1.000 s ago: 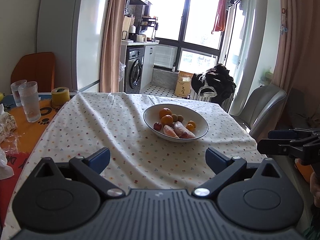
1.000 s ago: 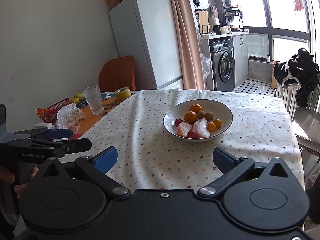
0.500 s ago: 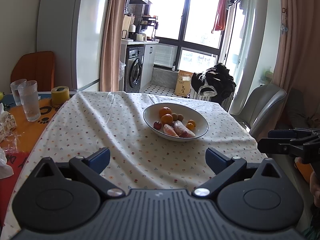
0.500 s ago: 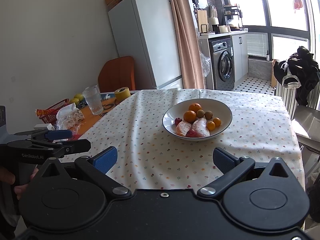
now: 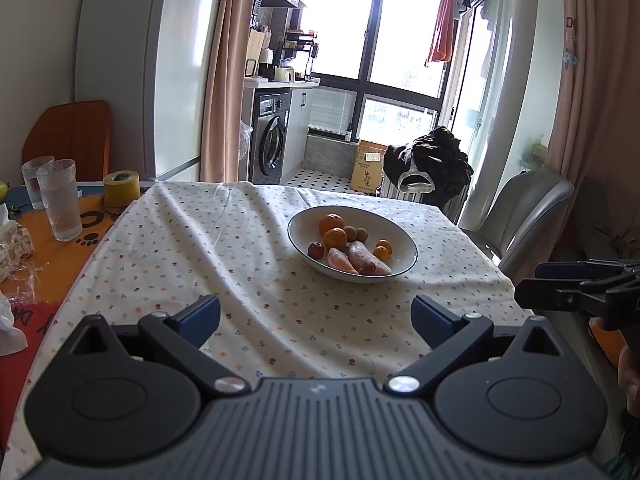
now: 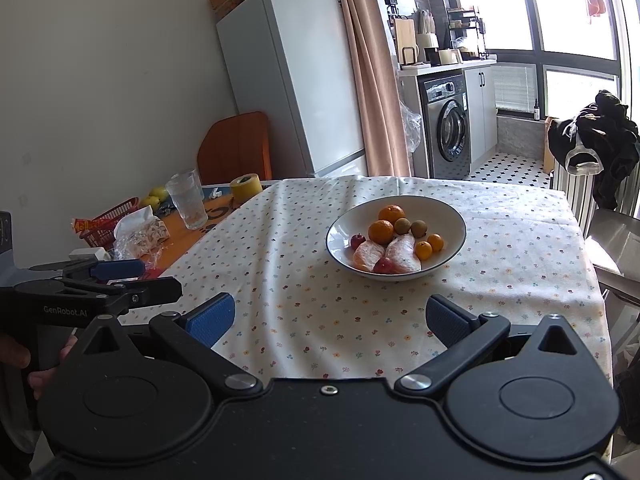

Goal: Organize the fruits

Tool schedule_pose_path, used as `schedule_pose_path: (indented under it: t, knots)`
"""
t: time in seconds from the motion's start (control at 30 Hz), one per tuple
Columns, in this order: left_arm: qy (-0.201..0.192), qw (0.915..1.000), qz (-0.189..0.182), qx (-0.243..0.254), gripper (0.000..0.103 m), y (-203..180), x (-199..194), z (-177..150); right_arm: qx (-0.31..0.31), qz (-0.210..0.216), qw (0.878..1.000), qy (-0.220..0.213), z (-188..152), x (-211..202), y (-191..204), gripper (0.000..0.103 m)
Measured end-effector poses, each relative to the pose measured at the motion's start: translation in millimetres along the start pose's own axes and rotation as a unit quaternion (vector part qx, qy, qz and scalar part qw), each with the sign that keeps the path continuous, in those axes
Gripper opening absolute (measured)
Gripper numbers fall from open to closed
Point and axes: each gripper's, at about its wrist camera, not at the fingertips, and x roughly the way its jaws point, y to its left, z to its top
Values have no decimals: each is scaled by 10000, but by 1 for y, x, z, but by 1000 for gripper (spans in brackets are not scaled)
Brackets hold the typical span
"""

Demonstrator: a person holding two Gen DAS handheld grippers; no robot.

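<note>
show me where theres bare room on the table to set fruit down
Bare cloth lies between the bowl and both open grippers, left gripper, right gripper. The orange mat side is crowded with glasses, tape, basket.

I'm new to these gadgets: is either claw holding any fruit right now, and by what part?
Nothing is held. The left gripper and right gripper are both open and empty; all the fruit lies in the bowl.

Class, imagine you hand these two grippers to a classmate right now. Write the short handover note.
Left gripper: jaws open, holding nothing, over the near tablecloth.
Right gripper: jaws open, holding nothing, also short of the bowl.
Fruits: all in the white bowl mid-table: oranges, small red ones, brown round ones, peeled segments.
Done: nothing visibly sorted.
Left: the whole job of organizing the fruits.
</note>
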Motion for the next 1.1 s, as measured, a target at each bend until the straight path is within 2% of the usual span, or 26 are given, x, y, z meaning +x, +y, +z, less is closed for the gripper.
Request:
schedule_pose_path:
  t: [1.1]
  knots:
    - [90,9999,11,-74,101,4,2,2,95,46,9999,16,-3,5,-3,103]
